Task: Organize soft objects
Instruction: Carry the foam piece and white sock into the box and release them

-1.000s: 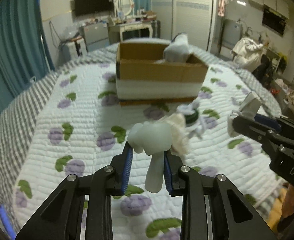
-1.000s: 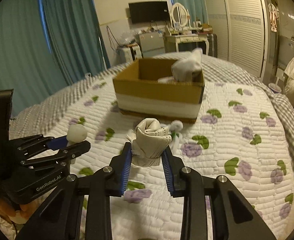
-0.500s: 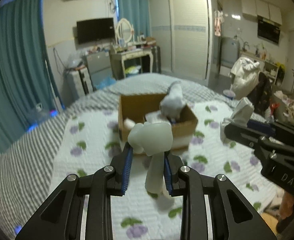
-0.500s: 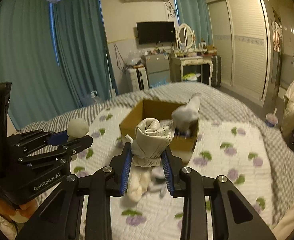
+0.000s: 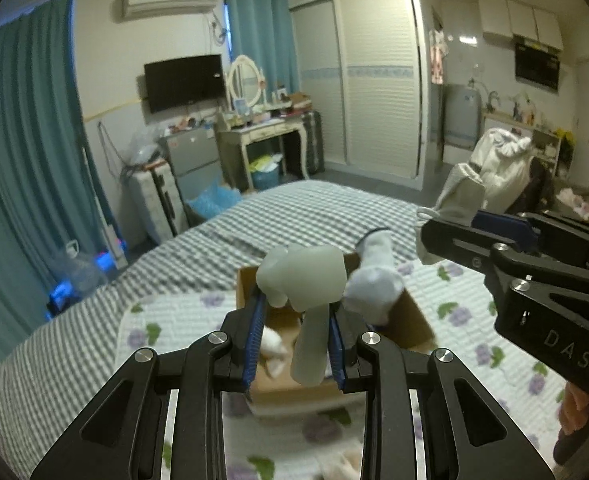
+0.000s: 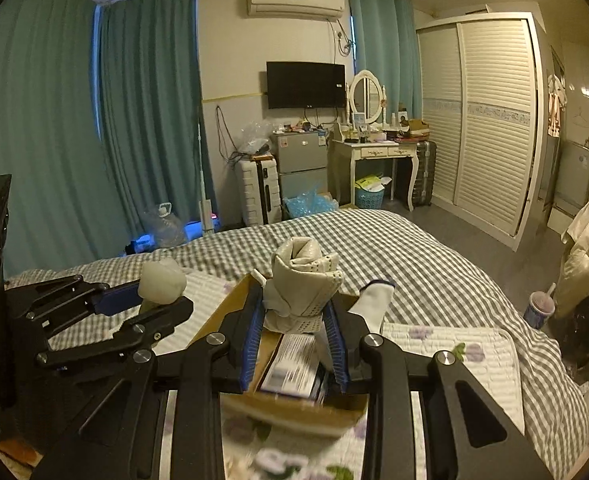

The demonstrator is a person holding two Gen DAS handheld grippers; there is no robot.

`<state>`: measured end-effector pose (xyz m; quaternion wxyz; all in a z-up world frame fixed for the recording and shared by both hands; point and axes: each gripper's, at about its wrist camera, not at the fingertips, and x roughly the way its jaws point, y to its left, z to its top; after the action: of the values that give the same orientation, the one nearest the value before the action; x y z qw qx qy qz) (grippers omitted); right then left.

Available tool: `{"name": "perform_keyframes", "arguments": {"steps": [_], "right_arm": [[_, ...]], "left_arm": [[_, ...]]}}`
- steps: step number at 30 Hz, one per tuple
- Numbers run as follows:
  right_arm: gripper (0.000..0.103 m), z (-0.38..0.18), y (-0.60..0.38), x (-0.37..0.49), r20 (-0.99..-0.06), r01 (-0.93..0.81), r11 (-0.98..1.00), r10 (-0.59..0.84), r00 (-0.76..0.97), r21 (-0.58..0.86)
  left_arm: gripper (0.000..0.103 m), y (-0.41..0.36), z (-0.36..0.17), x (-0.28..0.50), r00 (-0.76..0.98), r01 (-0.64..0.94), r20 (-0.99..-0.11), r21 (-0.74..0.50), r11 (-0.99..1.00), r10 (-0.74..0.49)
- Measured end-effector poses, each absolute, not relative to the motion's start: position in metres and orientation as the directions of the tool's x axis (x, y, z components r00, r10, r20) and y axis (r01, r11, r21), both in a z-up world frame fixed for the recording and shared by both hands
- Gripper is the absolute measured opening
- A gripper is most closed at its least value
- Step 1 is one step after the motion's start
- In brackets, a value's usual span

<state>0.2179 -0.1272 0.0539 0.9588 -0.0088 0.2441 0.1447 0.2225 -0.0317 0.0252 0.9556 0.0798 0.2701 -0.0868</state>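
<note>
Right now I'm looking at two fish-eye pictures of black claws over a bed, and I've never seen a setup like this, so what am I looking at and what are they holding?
These are not robot arms. A person holds a handheld two-finger gripper in each hand, and each one carries a wide-angle camera looking forward along its fingers. One picture comes from the left gripper, the other from the right gripper; each also shows its partner off to the side.

Both are clamped shut on soft things. The left holds a pale rolled sock, the right a beige rolled sock.

Below them lies a bed with a checked cover and a quilt with purple flowers. On the quilt stands an open cardboard box with a white sock poking out of it.
</note>
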Motion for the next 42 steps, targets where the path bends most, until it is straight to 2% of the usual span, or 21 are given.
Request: {"name": "perform_keyframes", "arguments": {"steps": [4,11,18,21,24,25,26,29,34,37,40,42], "right_arm": [[0.030,0.036,-0.126,0.256,-0.492,-0.290,0.953,0.293,0.820,0.084],[0.030,-0.012,-0.128,0.310,-0.555,-0.269,0.960,0.269,0.787,0.083],[0.030,-0.045,-0.142,0.336,-0.579,-0.236,0.967,0.250,0.776,0.101],[0.031,-0.050,-0.143,0.342,-0.584,-0.214,0.972,0.231,0.778,0.100],[0.050,-0.046,-0.145,0.340,-0.580,-0.195,0.976,0.215,0.786,0.098],[0.059,-0.043,-0.146,0.338,-0.574,-0.185,0.978,0.207,0.793,0.098],[0.061,-0.038,-0.148,0.335,-0.565,-0.178,0.979,0.203,0.800,0.099],[0.066,-0.019,-0.152,0.324,-0.545,-0.169,0.980,0.199,0.815,0.105],[0.076,0.037,-0.159,0.287,-0.484,-0.167,0.982,0.190,0.854,0.090],[0.077,0.079,-0.164,0.250,-0.430,-0.165,0.983,0.182,0.884,0.078],[0.083,0.112,-0.170,0.214,-0.387,-0.165,0.984,0.178,0.905,0.066],[0.085,0.134,-0.174,0.186,-0.360,-0.170,0.984,0.179,0.915,0.058]], "left_arm": [[0.027,-0.035,0.006,0.255,0.834,0.196,-0.545,0.134,0.971,-0.093],[0.027,-0.035,-0.037,0.304,0.784,0.199,-0.613,0.099,0.975,-0.098],[0.028,-0.040,-0.063,0.320,0.757,0.213,-0.645,0.094,0.973,-0.103],[0.034,-0.040,-0.064,0.320,0.759,0.211,-0.643,0.091,0.973,-0.105],[0.039,-0.041,-0.058,0.318,0.753,0.225,-0.647,0.074,0.971,-0.125],[0.049,-0.041,-0.055,0.315,0.756,0.221,-0.644,0.078,0.972,-0.120],[0.061,-0.041,-0.051,0.313,0.761,0.220,-0.637,0.081,0.972,-0.119],[0.074,-0.041,-0.030,0.298,0.801,0.182,-0.594,0.112,0.977,-0.081],[0.076,-0.033,0.025,0.268,0.839,0.142,-0.540,0.091,0.986,-0.071],[0.076,-0.033,0.064,0.237,0.870,0.127,-0.488,0.091,0.988,-0.067],[0.077,-0.034,0.098,0.201,0.899,0.118,-0.434,0.106,0.987,-0.060],[0.083,-0.035,0.118,0.175,0.913,0.110,-0.403,0.113,0.987,-0.056]]}}
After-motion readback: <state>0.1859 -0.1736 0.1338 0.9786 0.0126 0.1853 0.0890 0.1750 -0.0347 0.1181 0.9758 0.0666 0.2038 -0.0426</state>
